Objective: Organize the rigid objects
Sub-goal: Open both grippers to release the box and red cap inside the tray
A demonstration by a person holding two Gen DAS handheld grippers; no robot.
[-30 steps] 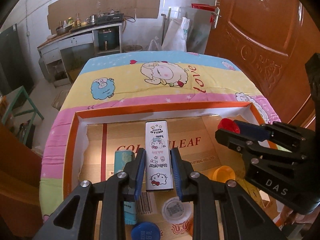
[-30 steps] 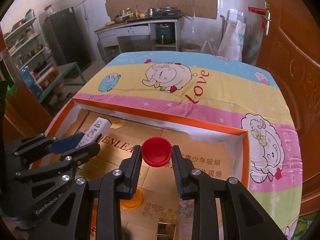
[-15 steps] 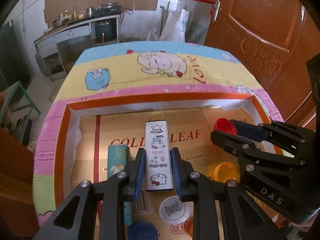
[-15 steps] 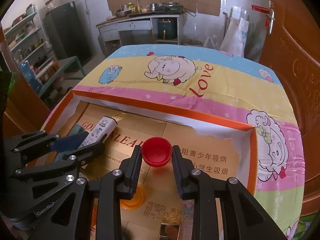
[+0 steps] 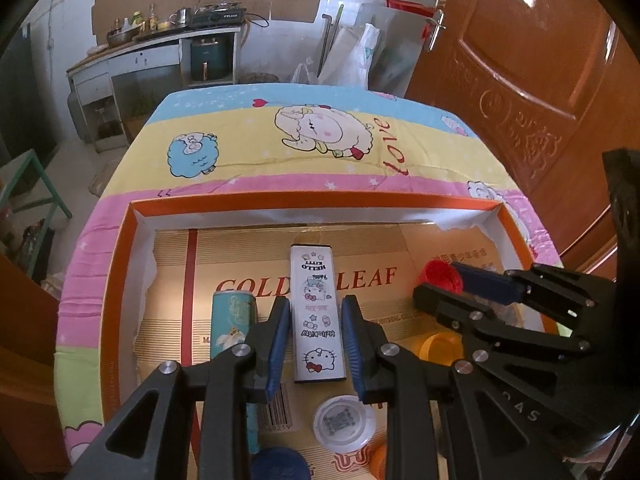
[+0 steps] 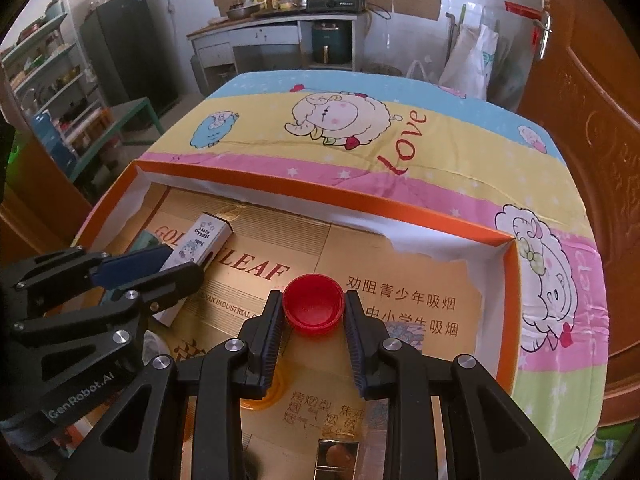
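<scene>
My left gripper [image 5: 314,318] is shut on a white Hello Kitty box [image 5: 317,312], held lengthwise above the orange-rimmed tray [image 5: 304,204]. The box also shows in the right wrist view [image 6: 198,246], between the left gripper's fingers [image 6: 132,262]. My right gripper [image 6: 313,312] is shut on a red bottle cap [image 6: 313,306], open side up, over the tray's cardboard floor. In the left wrist view the red cap [image 5: 440,274] sits at the right gripper's tip.
In the tray lie a teal can [image 5: 232,320], a clear round lid [image 5: 344,424], a blue lid [image 5: 280,466], a yellow-orange lid [image 5: 438,344] and a small gold foil box [image 6: 338,454]. The tray sits on a cartoon sheep cloth [image 6: 340,120]. A wooden door [image 5: 532,64] stands at right.
Both grippers have drawn back toward the near side and risen a little, still holding the box and the cap. More of the tray floor shows beneath them.
</scene>
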